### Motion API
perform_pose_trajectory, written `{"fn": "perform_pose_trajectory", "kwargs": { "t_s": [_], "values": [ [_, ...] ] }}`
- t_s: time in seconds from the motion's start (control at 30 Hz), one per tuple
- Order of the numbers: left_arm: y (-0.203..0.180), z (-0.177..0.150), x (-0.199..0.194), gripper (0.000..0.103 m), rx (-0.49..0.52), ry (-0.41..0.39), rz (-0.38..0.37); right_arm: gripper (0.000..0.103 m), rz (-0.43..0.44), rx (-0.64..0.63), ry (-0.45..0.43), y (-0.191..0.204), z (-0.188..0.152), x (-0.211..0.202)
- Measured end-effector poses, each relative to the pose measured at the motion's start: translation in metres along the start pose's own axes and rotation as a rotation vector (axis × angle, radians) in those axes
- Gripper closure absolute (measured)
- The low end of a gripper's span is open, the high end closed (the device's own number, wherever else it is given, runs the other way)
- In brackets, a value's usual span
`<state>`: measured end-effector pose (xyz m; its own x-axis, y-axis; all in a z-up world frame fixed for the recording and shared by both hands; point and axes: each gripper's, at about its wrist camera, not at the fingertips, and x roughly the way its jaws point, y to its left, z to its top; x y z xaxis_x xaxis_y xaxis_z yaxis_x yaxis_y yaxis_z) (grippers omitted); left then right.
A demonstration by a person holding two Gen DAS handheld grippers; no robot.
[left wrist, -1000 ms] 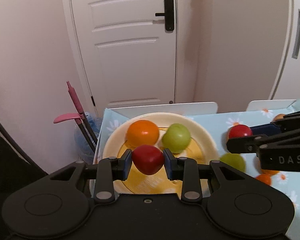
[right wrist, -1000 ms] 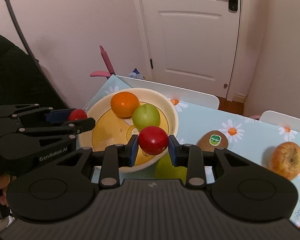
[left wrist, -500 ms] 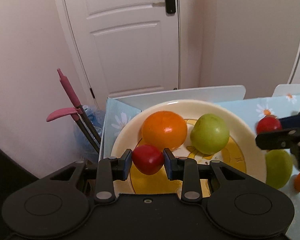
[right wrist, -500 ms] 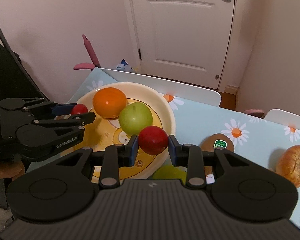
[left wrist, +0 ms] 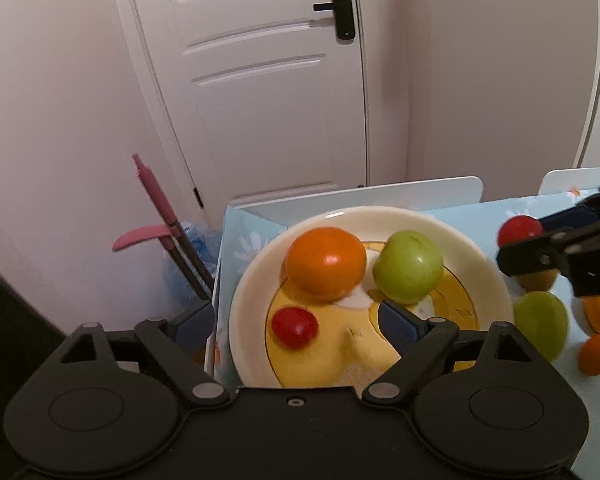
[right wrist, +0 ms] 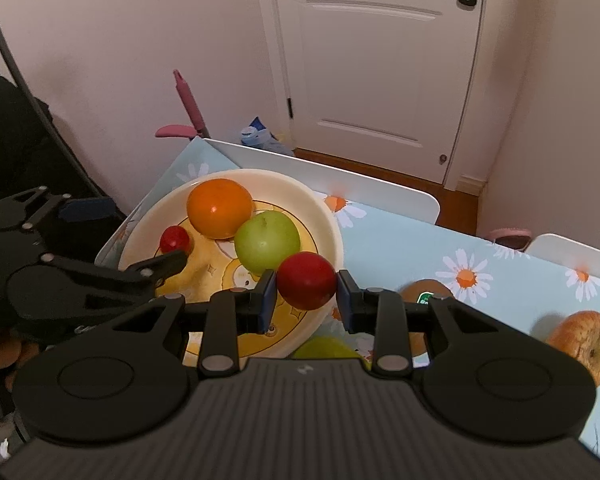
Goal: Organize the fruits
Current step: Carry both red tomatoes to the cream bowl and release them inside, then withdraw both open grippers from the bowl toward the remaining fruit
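Observation:
A cream plate [left wrist: 380, 214] [right wrist: 300, 184] holds an orange [left wrist: 326, 262] [right wrist: 220, 208], a green apple [left wrist: 408, 266] [right wrist: 267, 242] and a small red fruit [left wrist: 294, 328] [right wrist: 175, 239]. My left gripper [left wrist: 296, 322] [right wrist: 132, 234] hovers over the plate's near left side. Its jaws are opening, spread wide, and the small red fruit lies loose on the plate between them, untouched. My right gripper [right wrist: 306, 292] [left wrist: 540, 256] is shut on a larger red fruit [right wrist: 306, 280] [left wrist: 518, 230], held above the plate's right rim.
On the daisy-print tablecloth [right wrist: 400, 248] right of the plate lie a kiwi with a sticker [right wrist: 424, 294], a brownish apple [right wrist: 584, 340], a green fruit [left wrist: 542, 326] and a small orange [left wrist: 596, 354]. White chair backs [right wrist: 340, 176] edge the table; a white door [left wrist: 260, 80] stands beyond.
The left jaws have opened and let go of the small red fruit, which now rests on the plate. Both grippers have come in closer over the plate.

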<state>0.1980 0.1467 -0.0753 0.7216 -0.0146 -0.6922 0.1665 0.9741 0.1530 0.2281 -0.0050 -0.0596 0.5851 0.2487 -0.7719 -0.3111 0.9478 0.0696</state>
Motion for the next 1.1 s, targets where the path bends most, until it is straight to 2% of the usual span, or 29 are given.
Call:
{"fn": "perform_pose_trajectory", "kwargs": {
  "t_s": [0.4,0.73,0.8,0.87,0.93,1.1],
  "values": [
    [-0.012,-0.02,-0.037,0.006,-0.075,0.022,0.025,0.056,0.065,-0.111,0.037,0.005,-0.001,0.02],
    [-0.016,-0.036,-0.049,0.005,-0.115,0.026,0.047,0.055,0.1,-0.163,0.059,0.011,-0.01,0.036],
    [-0.016,-0.037,-0.052,0.005,-0.117,0.026,0.047,0.042,0.095,-0.173,0.042,0.013,-0.012,0.033],
    [-0.018,-0.039,-0.055,0.005,-0.117,0.022,0.05,0.01,0.085,-0.17,0.009,0.013,-0.012,0.025],
    [-0.018,-0.039,-0.058,0.005,-0.119,0.019,0.049,0.002,0.082,-0.167,-0.026,0.013,-0.013,0.015],
    [-0.02,-0.039,-0.068,0.004,-0.126,0.009,0.042,0.002,0.064,-0.156,-0.032,0.016,-0.016,-0.001]
  ]
}}
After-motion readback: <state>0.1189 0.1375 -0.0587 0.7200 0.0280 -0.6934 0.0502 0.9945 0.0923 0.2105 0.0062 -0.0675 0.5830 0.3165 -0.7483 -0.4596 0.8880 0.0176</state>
